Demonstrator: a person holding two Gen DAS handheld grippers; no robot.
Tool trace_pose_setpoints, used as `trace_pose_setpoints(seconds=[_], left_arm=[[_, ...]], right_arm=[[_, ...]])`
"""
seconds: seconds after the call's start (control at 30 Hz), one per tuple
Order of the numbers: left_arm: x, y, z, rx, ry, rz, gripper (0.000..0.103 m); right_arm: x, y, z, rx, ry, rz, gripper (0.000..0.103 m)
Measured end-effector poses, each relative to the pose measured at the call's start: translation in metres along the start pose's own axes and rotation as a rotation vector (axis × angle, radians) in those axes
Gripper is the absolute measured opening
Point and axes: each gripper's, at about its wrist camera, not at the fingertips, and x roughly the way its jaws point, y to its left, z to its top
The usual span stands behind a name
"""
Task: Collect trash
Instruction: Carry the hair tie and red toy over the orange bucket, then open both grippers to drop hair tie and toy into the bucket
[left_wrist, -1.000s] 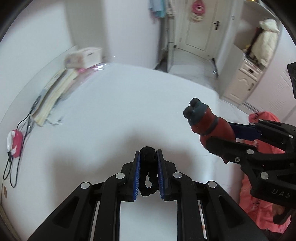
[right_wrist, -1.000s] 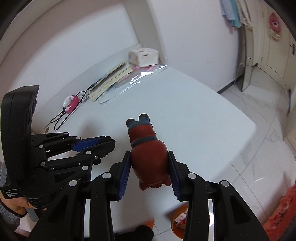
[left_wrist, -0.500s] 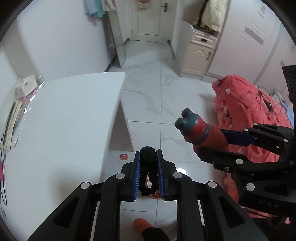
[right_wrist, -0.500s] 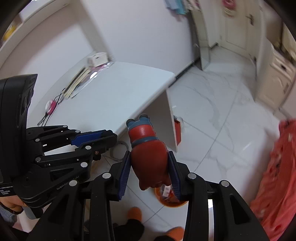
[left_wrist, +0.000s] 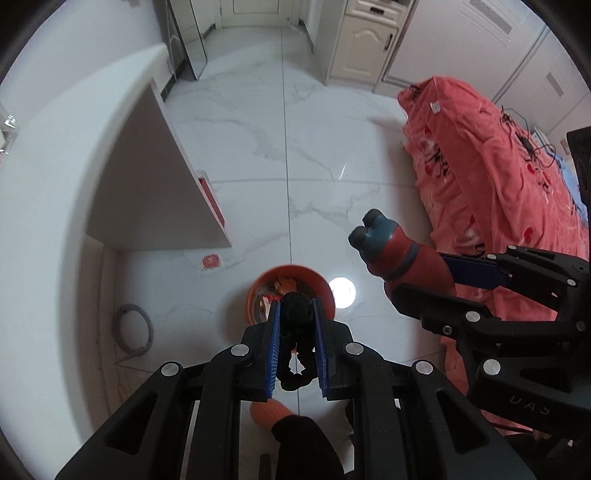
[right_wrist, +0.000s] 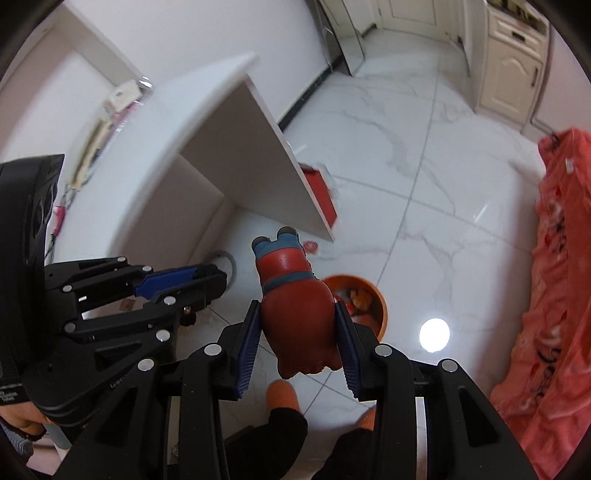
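Left gripper (left_wrist: 295, 325) clamped narrow on a small black crumpled scrap (left_wrist: 296, 317), directly above the orange bin (left_wrist: 255, 291) on the floor. Right gripper (right_wrist: 298, 334) pinches a red toy figure (right_wrist: 295, 299), blue end forward, bin (right_wrist: 382, 306) just beyond it.

- floor (left_wrist: 258, 122): polished marble-look tile, glossy, lamp glare at 4 o'clock of the bin
- bin (right_wrist: 380, 299): smooth orange plastic
- red figure (right_wrist: 299, 310): smooth, semi-gloss, rubbery
- black object (left_wrist: 297, 314): matt, knobbly
- blanket (left_wrist: 498, 166): soft fleecy cloth
- table (left_wrist: 55, 184): matt white laminate
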Motion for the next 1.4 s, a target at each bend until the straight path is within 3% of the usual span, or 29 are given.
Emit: trace_pose_setpoints(seconds=[0.53, 0.8, 0.87, 0.93, 1.03, 1.1, 1.4], left_arm=[[0.116, 0.005, -0.005, -0.021, 0.147, -0.042, 0.018], [0.154, 0.005, -0.004, -0.008, 0.191, -0.028, 0.022], [0.160, 0.005, -0.004, 0.001, 0.199, -0.018, 0.030], [0.164, 0.006, -0.004, 0.007, 0.204, -0.006, 0.048], [0.166, 0.009, -0.005, 0.007, 0.204, 0.004, 0.050], [0.168, 0.011, -0.005, 0.006, 0.207, 0.016, 0.063], [0.162, 0.024, -0.005, -0.015, 0.192, 0.059, 0.064]], right_arm=[[0.118, -0.073, -0.029, 0.120, 0.124, -0.056, 0.040], [0.151, -0.089, -0.034, 0.135, 0.158, -0.067, 0.040], [0.156, -0.092, -0.033, 0.138, 0.164, -0.067, 0.040], [0.160, -0.093, -0.034, 0.138, 0.170, -0.069, 0.040], [0.164, -0.093, -0.034, 0.140, 0.180, -0.068, 0.040], [0.165, -0.092, -0.034, 0.137, 0.185, -0.068, 0.040], [0.170, -0.087, -0.030, 0.127, 0.192, -0.069, 0.040]])
